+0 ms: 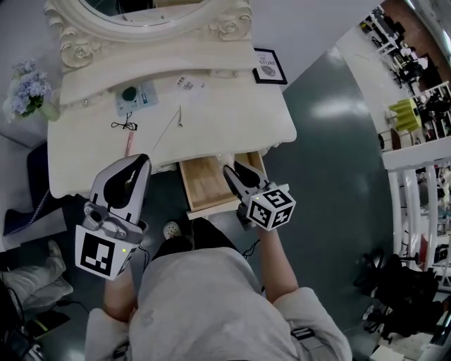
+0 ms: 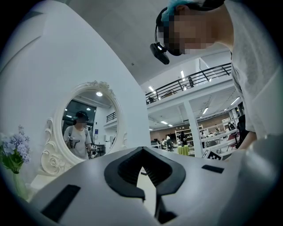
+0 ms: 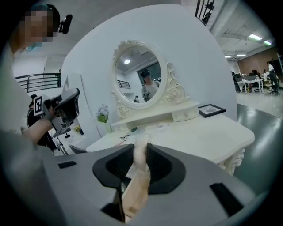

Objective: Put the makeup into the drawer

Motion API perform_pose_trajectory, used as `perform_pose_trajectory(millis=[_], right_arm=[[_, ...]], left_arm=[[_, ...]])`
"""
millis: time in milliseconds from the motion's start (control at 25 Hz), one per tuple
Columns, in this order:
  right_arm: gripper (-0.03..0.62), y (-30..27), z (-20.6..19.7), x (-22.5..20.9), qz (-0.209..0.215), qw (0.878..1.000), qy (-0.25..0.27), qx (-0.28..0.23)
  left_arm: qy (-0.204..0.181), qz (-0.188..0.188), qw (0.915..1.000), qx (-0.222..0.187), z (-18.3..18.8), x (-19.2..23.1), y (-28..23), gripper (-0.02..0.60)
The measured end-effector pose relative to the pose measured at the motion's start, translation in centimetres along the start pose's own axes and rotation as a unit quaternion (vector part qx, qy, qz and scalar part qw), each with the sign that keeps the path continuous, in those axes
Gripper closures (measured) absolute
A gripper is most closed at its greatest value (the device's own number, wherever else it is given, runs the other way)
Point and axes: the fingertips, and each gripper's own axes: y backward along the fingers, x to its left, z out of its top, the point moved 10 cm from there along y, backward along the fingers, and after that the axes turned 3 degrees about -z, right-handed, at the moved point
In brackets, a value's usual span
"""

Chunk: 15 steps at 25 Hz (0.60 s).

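Observation:
The wooden drawer (image 1: 206, 185) stands pulled out from the front of the white vanity table (image 1: 232, 120). My right gripper (image 1: 229, 169) hangs over the drawer's right side, shut on a pale, clear-wrapped makeup item (image 3: 140, 152) that stands up between the pads. Below that item, the drawer's wood (image 3: 135, 198) shows through the jaws in the right gripper view. My left gripper (image 1: 143, 161) is at the table's front edge, left of the drawer, and its jaws look closed with nothing in them (image 2: 142, 165). On the tabletop lie a pink stick (image 1: 130, 143) and a thin pencil (image 1: 180, 116).
An ornate oval mirror (image 1: 148, 21) rises at the back of the table. A teal card (image 1: 134, 95), a black cord loop (image 1: 124, 125), a white packet (image 1: 189, 84) and a framed picture (image 1: 269, 65) lie on top. Flowers (image 1: 25, 88) stand at the left. Grey floor lies to the right.

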Motion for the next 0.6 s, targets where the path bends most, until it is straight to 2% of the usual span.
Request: perform_pose_trajectory(millis=[240,320,400,480,600], right_arm=[[0.494,-1.0,-2.0,-0.4,-0.005,0.997,0.035,0.069],[0.493,-1.4,-2.6,-0.6,-0.005,0.995,0.044,0.093],[0.493,-2.0,-3.2,-0.7,-0.004,0.991,0.055,0.118],[0.493,-2.6,-3.9,-0.9,0.0,0.987,0.065,0.145],[0.491,-3.6,-4.8,-1.1,0.008,0.98,0.078,0.183]], left_arm=[[0.001,0.004,1.0,0.0,-0.3,0.0,0.1,0.571],[-0.002,0.0,0.9999,0.013,-0.7,0.0,0.4,0.571],[-0.003,-0.001,0.9998,0.021,-1.0,0.2,0.6,0.571],[0.0,0.008,0.9999,0.012,-0.7,0.3,0.4,0.57],[-0.005,0.002,0.9993,0.036,-1.5,0.4,1.1,0.571]])
